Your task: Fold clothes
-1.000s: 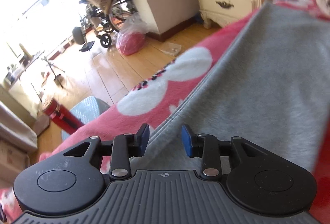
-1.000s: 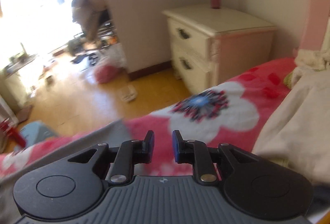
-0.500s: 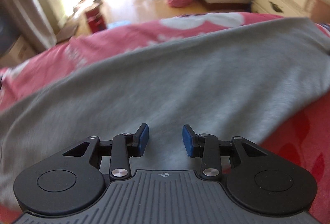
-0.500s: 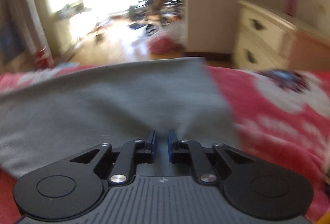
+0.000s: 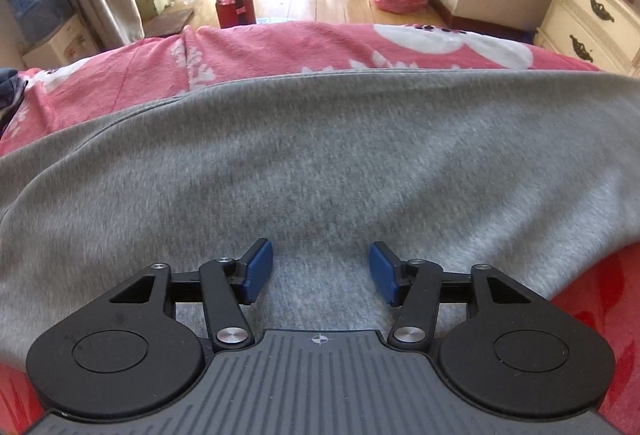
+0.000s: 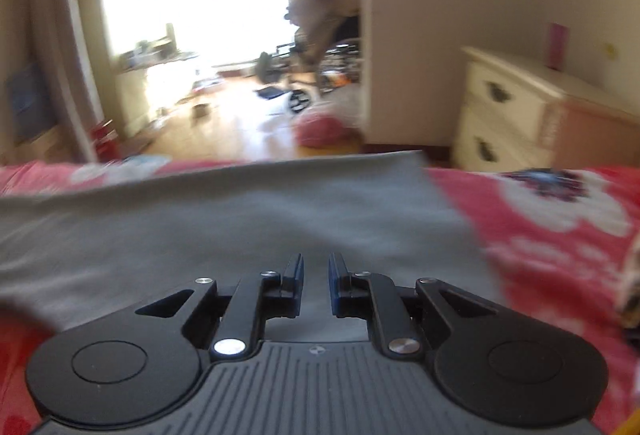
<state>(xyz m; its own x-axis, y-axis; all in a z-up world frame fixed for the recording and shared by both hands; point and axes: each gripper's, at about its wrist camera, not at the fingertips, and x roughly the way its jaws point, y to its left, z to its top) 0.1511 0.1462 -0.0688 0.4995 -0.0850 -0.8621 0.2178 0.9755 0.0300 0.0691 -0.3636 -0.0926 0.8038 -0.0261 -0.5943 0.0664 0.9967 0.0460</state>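
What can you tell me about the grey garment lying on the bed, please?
The grey garment is a soft, fleecy knit, spread nearly flat across the pink floral blanket, with a stitched seam along its far edge. In the blurred right wrist view one far corner shows. No gripper pad presses on it.

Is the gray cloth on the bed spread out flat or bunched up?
Spread out: the gray cloth lies smooth across the pink blanket.

one grey garment, one red floral blanket, one cream dresser, one red flask
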